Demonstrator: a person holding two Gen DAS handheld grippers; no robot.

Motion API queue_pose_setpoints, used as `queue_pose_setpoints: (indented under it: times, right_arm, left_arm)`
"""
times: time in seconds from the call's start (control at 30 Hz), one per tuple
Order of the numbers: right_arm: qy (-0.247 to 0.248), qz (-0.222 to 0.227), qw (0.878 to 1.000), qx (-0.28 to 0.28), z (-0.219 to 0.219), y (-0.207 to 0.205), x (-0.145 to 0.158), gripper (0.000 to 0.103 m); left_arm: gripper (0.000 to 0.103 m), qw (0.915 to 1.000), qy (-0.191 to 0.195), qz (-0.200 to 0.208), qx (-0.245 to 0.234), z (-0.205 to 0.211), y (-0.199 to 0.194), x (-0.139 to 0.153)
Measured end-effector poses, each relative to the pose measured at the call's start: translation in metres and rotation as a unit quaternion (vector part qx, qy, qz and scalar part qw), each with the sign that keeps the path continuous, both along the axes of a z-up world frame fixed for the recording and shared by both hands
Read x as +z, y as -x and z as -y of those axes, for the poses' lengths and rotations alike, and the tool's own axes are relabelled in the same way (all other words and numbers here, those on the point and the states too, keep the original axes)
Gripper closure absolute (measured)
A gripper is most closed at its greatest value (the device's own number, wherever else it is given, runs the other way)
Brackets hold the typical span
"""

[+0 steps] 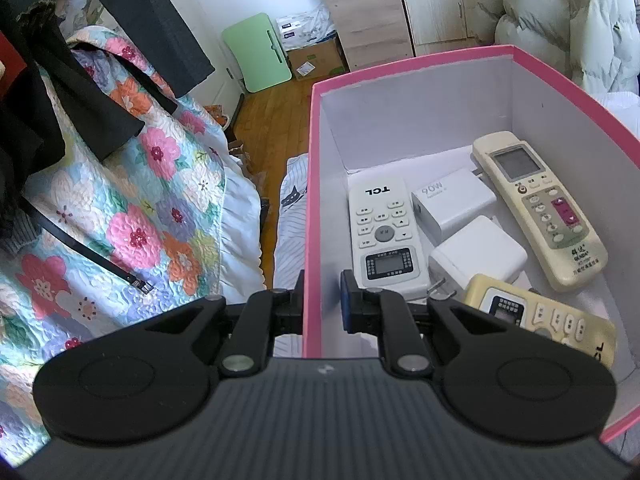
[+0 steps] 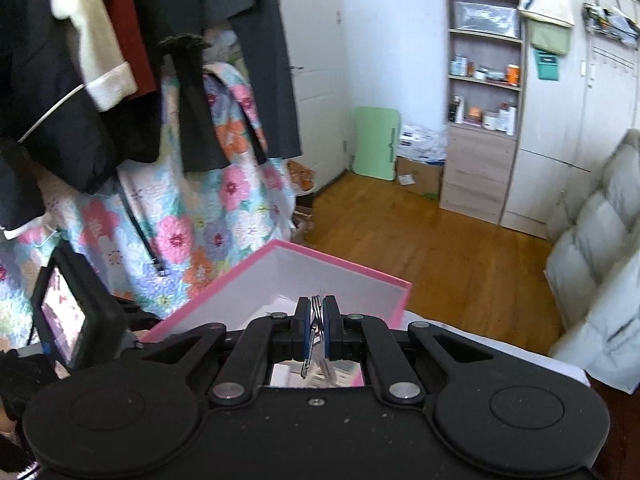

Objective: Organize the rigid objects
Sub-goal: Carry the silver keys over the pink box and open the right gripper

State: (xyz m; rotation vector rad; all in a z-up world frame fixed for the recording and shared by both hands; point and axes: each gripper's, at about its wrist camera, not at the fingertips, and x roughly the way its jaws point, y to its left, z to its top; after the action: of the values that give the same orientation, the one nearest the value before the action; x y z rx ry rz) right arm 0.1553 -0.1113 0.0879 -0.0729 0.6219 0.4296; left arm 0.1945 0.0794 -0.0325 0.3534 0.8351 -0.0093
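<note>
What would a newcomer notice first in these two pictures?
Most striking is the pink box, which the left gripper clamps by its near wall; inside lie three remote controls and two white chargers. Above the box's near edge, the right gripper pinches some metal rings. A flowered quilt lies to the left.

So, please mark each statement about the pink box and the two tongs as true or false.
1. The left tongs grip the wall of the pink box. True.
2. The box holds only one remote. False: three remotes lie inside, among them the TCL remote.
3. The right tongs are empty. False: they are shut on a thin metal thing.
4. Two white chargers lie between remotes. True.
5. The box is blue outside. False: it is pink.
</note>
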Motion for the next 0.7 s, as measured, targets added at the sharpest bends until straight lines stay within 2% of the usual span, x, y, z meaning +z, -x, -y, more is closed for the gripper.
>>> queue_pose_setpoints:
  times: [0.23, 0.37, 0.6, 0.67, 0.7]
  right_arm:
    - [-0.011, -0.028, 0.999, 0.033, -0.027, -0.015, -0.02, 0.096]
    - [-0.015, -0.067, 0.997, 0.047, -0.041, -0.036, -0.046, 0.096]
    - [0.014, -0.131, 0.99, 0.059, -0.063, -0.076, -0.095, 0.095]
    - [0.03, -0.137, 0.989, 0.054, -0.067, -0.082, -0.104, 0.09]
    - [0.041, -0.133, 0.989, 0.047, -0.067, -0.083, -0.105, 0.081]
  left_arm:
    - [0.09, 1.0, 0.007, 0.001, 0.001, -0.001, -0.001, 0.001]
    - [0.09, 0.9999, 0.011, 0.001, 0.003, -0.002, -0.001, 0.001]
    - [0.09, 0.9999, 0.013, 0.002, 0.004, -0.003, 0.0, 0.001]
    - [0.09, 0.9999, 0.013, 0.002, 0.003, -0.003, 0.0, 0.001]
    - [0.09, 0.9999, 0.013, 0.003, 0.003, -0.003, 0.0, 0.001]
